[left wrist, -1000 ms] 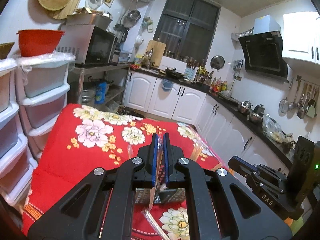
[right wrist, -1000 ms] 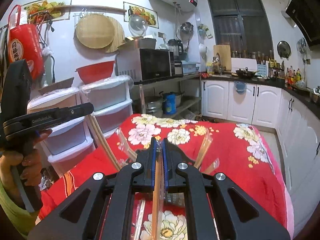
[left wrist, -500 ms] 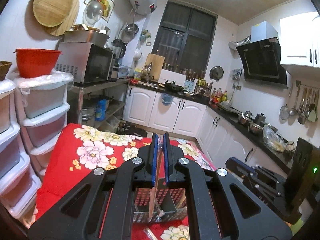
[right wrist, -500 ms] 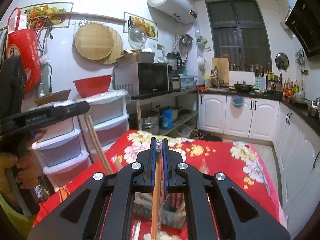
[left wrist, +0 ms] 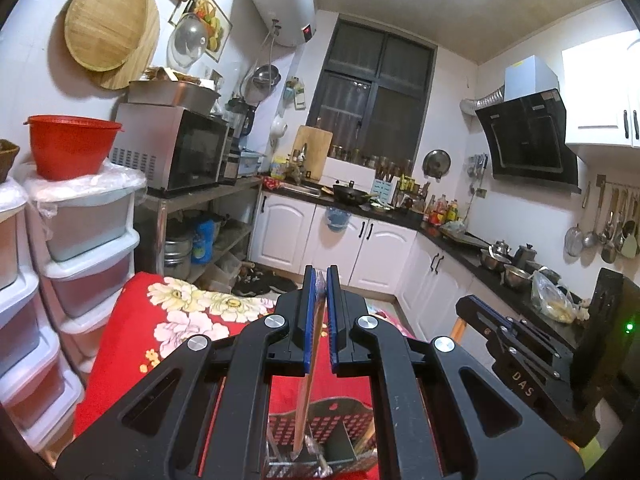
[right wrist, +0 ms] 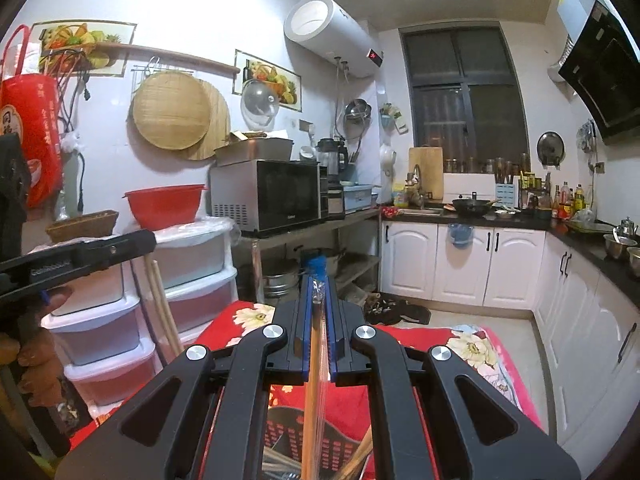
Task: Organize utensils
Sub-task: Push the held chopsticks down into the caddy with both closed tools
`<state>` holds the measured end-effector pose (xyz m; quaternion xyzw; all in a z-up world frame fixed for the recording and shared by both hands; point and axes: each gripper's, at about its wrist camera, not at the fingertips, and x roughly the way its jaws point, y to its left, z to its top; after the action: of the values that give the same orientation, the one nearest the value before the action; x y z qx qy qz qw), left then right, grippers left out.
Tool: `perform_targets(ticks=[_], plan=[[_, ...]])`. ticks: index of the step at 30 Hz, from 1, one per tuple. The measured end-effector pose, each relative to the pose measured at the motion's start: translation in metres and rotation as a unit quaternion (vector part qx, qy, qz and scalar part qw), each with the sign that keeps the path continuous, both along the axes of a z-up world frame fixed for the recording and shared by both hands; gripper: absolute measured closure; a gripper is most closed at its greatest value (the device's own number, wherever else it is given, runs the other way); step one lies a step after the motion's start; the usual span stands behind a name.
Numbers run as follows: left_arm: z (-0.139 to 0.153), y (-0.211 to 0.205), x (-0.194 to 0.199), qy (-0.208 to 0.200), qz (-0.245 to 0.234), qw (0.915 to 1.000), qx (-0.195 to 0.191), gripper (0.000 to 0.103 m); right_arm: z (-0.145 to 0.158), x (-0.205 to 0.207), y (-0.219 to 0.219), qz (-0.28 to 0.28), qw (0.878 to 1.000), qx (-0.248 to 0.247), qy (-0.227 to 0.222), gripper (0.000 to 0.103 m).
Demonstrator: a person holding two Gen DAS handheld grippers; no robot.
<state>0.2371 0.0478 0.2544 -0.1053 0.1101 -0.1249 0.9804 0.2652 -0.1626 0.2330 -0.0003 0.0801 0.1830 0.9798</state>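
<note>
Left wrist view: the left tool [left wrist: 320, 312] is clenched on a wrapped chopstick [left wrist: 306, 392] that runs down the frame's lower centre into the perforated holder [left wrist: 316, 432] standing on the red flowered tabletop [left wrist: 168, 332]. Its tip seems to hang just inside a compartment, so I judge this piece about to be dropped in. The right tool [left wrist: 516, 356] shows at lower right.

Right wrist view: the right tool [right wrist: 319, 312] grips another wrapped chopstick [right wrist: 312, 400] over the same holder [right wrist: 292, 436], at bottom centre. A few sticks already stand inside. Both held pieces are not yet let go.
</note>
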Motion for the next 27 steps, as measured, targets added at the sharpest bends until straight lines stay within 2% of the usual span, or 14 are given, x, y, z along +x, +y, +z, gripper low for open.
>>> perform_targets(ticks=[6, 19, 27], plan=[[-0.008, 0.000, 0.008, 0.005, 0.003, 1.0000, 0.001, 0.102, -0.009, 0.015, 0.001, -0.010, 1.000, -0.003, 0.006, 0.097], [-0.047, 0.000, 0.032, 0.038, 0.004, 0.9992, -0.011, 0.102, -0.040, 0.037, 0.000, -0.025, 0.999, 0.002, 0.032, 0.097], [-0.062, -0.002, 0.039, 0.047, 0.008, 0.9988, -0.014, 0.102, -0.051, 0.043, 0.002, -0.023, 0.999, 0.002, 0.031, 0.097]])
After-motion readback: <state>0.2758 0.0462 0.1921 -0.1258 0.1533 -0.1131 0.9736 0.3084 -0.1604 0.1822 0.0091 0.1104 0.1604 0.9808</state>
